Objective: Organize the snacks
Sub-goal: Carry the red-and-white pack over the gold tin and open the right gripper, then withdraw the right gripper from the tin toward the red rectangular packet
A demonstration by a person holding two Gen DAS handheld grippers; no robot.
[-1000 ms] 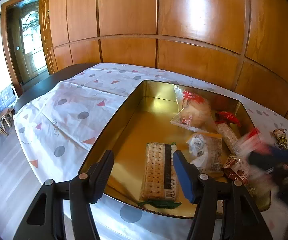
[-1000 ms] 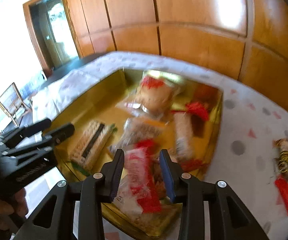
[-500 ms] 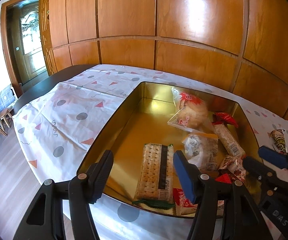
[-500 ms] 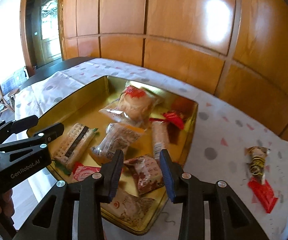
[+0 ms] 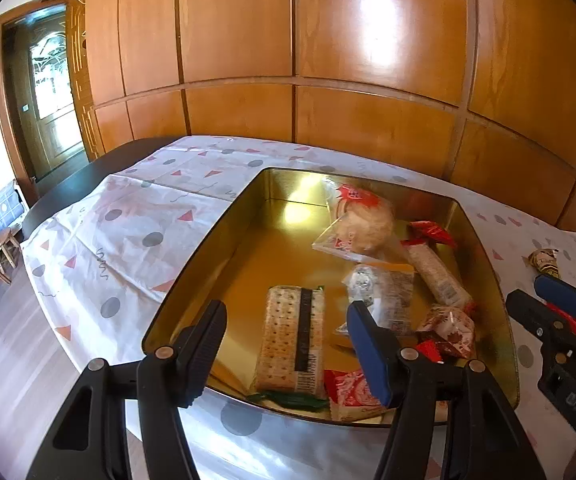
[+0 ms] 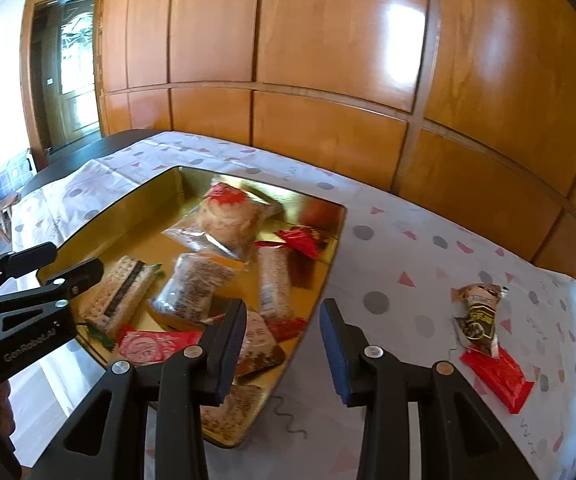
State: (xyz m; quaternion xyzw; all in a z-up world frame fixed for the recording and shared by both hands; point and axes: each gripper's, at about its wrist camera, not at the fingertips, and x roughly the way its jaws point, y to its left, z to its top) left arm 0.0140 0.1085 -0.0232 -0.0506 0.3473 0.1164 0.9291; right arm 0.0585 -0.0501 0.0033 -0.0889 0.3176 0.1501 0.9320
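Note:
A gold tin tray point(image 5: 207, 256) point(image 6: 328, 276) on the patterned tablecloth holds several wrapped snacks: a cracker pack point(image 5: 294, 344) point(image 6: 119, 296), a round pastry bag point(image 5: 362, 224) point(image 6: 227, 220), a long bar point(image 5: 436, 276), and a red packet point(image 5: 346, 392) point(image 6: 151, 346) at the near edge. My left gripper point(image 5: 288, 344) is open and empty above the tray's near edge. My right gripper point(image 6: 283, 340) is open and empty over the tray's right rim; it also shows in the left wrist view point(image 5: 544, 300). A brown-wrapped snack point(image 6: 478, 312) point(image 5: 544, 260) and a red packet point(image 6: 498, 376) lie on the cloth right of the tray.
A wood-panelled wall point(image 5: 328, 60) stands right behind the table. The table's dark bare edge point(image 5: 71, 184) shows at far left, with a doorway point(image 5: 47, 92) and a stool and chair point(image 5: 3, 244) on the floor beyond.
My right gripper let go of the red packet, which now lies in the tray's near edge. The gripper opened and moved right toward the tray's right rim. The left gripper barely moved.

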